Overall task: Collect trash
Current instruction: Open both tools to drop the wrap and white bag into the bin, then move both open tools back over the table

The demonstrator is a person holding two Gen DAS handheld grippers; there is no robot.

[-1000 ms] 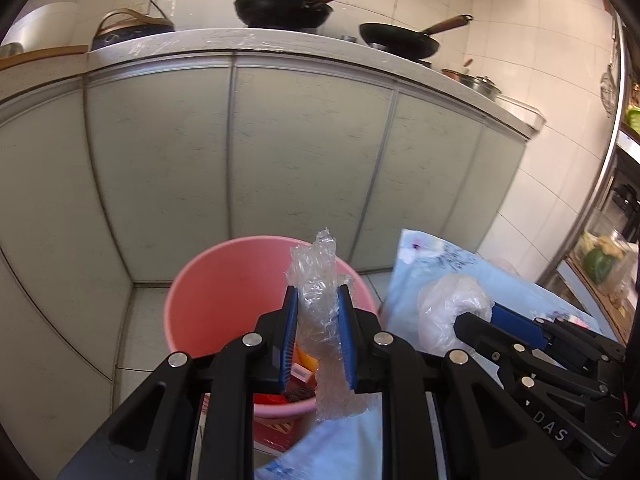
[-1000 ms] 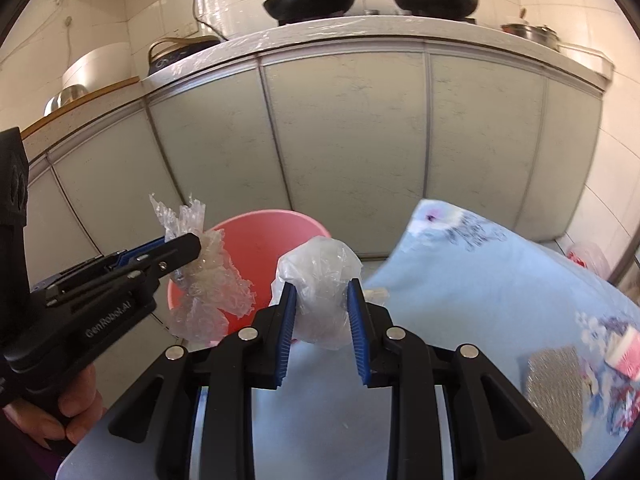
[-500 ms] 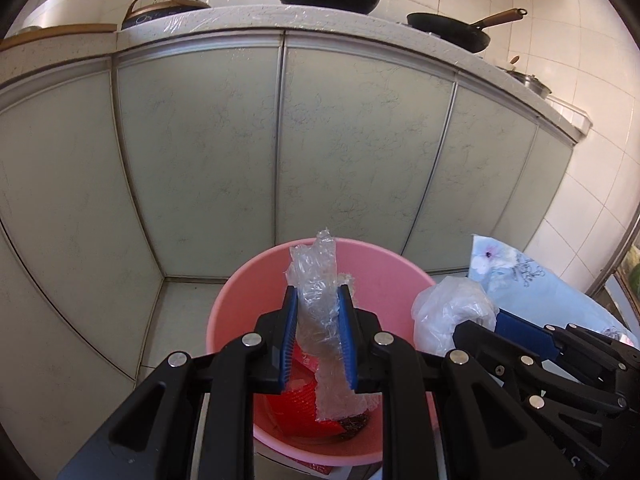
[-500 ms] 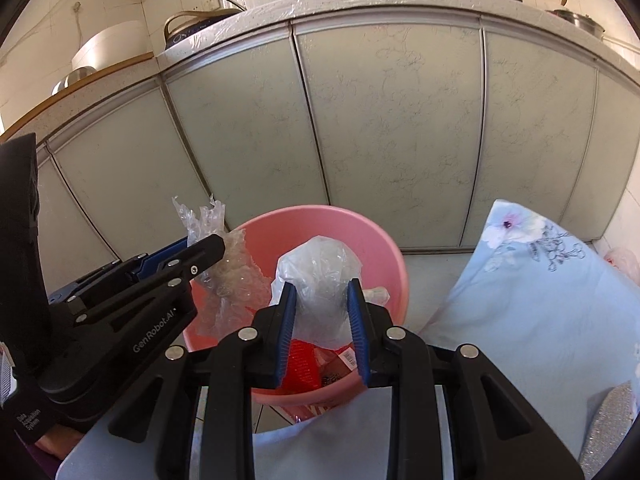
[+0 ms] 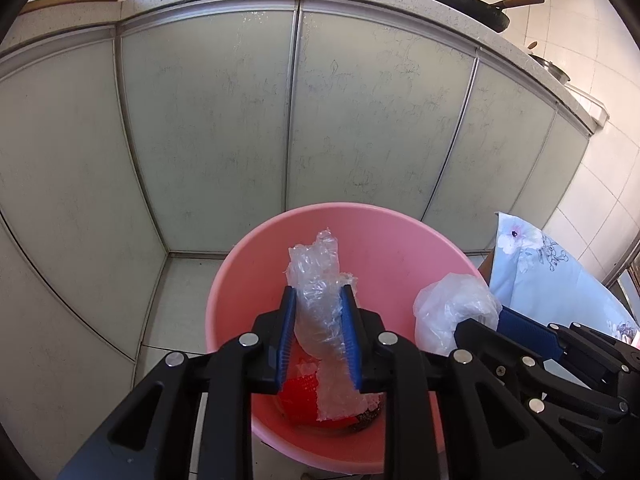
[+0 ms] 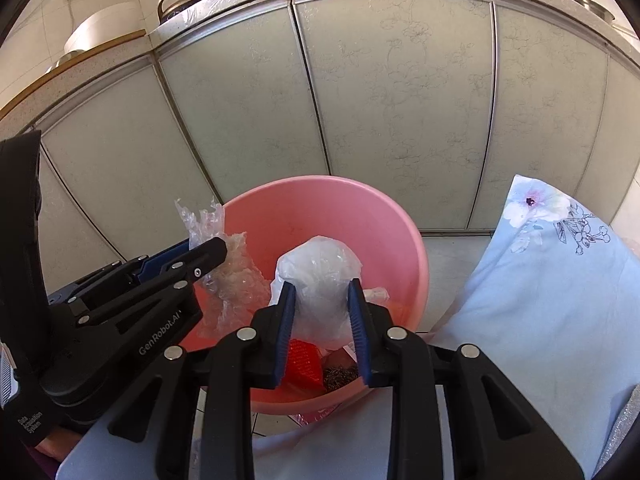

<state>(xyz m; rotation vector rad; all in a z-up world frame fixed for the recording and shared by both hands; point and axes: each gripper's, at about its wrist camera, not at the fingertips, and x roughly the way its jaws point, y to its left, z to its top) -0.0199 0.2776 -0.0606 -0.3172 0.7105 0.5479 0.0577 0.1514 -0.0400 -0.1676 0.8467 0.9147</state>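
Observation:
A pink bucket [image 5: 360, 216] stands on the floor below both grippers, with red packaging [image 5: 300, 396] at its bottom. My left gripper [image 5: 318, 290] hangs over the bucket's mouth. A crumpled clear plastic wrap [image 5: 316, 276] sits between its blue pads and touches both, and the jaws are opening. To its right my right gripper [image 6: 321, 285] holds a balled white plastic bag [image 6: 320, 268] over the bucket [image 6: 320, 188]. Its jaws are opening too, the pads still against the bag. The right wrist view shows the left gripper [image 6: 204, 246] with the clear wrap [image 6: 236, 280] from the side.
Pale cabinet doors [image 5: 360, 120] curve behind the bucket under a stone counter carrying a black pan [image 5: 472, 8]. A light blue floral cloth [image 6: 540, 280] covers a surface to the right of the bucket. Tiled floor [image 5: 176, 300] shows to the bucket's left.
Both grippers came forward and down, from beside the blue cloth to over the bucket's mouth. The bucket now fills more of each view. Each pair of pads stands slightly wider around its trash.

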